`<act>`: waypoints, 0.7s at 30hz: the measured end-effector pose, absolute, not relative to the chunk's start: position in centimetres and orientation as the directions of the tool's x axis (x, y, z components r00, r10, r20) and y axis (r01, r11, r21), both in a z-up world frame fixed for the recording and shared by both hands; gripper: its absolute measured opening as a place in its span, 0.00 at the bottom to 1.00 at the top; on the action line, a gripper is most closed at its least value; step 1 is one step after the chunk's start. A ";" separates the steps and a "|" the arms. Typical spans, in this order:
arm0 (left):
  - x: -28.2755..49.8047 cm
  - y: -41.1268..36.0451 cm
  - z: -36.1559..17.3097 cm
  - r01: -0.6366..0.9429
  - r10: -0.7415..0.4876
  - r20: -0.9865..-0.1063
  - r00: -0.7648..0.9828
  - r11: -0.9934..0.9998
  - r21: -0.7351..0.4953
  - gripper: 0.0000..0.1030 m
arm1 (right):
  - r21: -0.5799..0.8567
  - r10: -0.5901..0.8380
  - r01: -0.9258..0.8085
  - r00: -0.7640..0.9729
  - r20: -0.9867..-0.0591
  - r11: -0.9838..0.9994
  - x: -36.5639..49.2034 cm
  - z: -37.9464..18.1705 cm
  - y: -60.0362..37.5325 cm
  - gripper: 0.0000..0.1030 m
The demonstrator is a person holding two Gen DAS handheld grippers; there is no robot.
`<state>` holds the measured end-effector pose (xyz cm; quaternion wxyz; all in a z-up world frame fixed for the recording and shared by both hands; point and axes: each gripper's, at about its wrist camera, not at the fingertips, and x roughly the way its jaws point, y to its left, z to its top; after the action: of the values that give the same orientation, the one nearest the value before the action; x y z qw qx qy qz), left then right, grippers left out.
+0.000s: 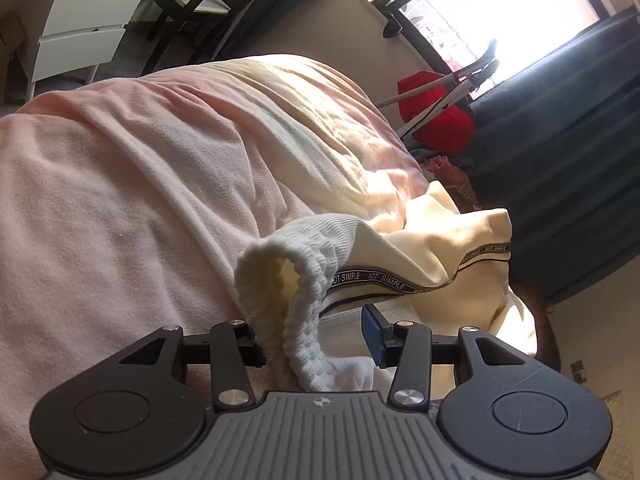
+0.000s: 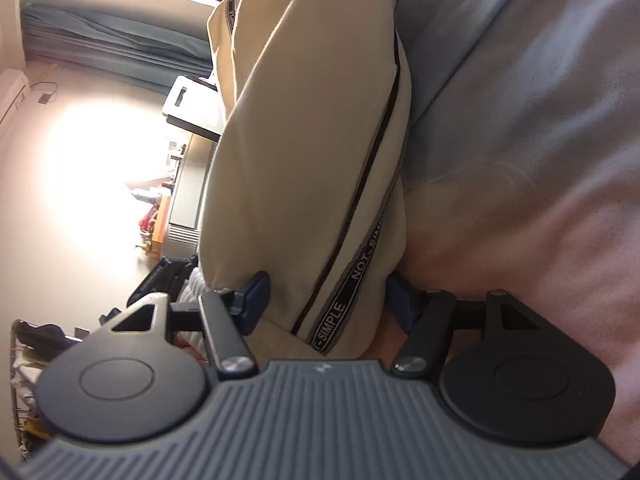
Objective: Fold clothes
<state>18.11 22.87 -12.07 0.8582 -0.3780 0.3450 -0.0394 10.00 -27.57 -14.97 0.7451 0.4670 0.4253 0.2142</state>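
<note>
Bedroom, pink blanket (image 1: 140,184) over the bed, sunny window (image 1: 500,12) behind.
Cream garment (image 1: 432,240) with "NOT SIMPLE" tape lies on the blanket's window-side edge. Left tool (image 1: 316,336) is spread wide around its ribbed white cuff (image 1: 304,320), not pinching. Right tool (image 2: 326,300) sits wide too, garment (image 2: 320,120) between its pads (image 2: 256,296).

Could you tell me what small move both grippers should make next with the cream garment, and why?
Probably close both grippers. The left gripper stands open around the cream garment's white ribbed cuff; the right gripper is open astride its black lettered stripe. Neither yet clamps the cloth, which lies on the pink blanket.
</note>
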 end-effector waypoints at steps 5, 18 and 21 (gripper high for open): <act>18.0 23.4 -12.5 -0.206 -0.341 -0.548 0.764 0.677 -0.707 0.43 | 0.847 0.665 0.119 0.566 -0.487 0.518 9.7 -14.4 -28.0 0.26; 18.1 22.5 -12.5 -0.206 -0.346 -0.562 0.751 0.686 -0.698 0.30 | 0.755 0.511 0.145 0.655 -0.558 0.639 6.8 -11.7 -31.1 0.18; 18.1 22.2 -12.5 -0.204 -0.354 -0.566 0.745 0.686 -0.698 0.31 | 0.772 0.524 0.185 0.637 -0.566 0.608 7.0 -13.1 -31.2 0.23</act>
<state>18.09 22.25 -12.55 0.8470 -0.3936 0.3546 -0.0442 7.01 -31.21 -13.08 0.7961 0.4295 0.4128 0.1065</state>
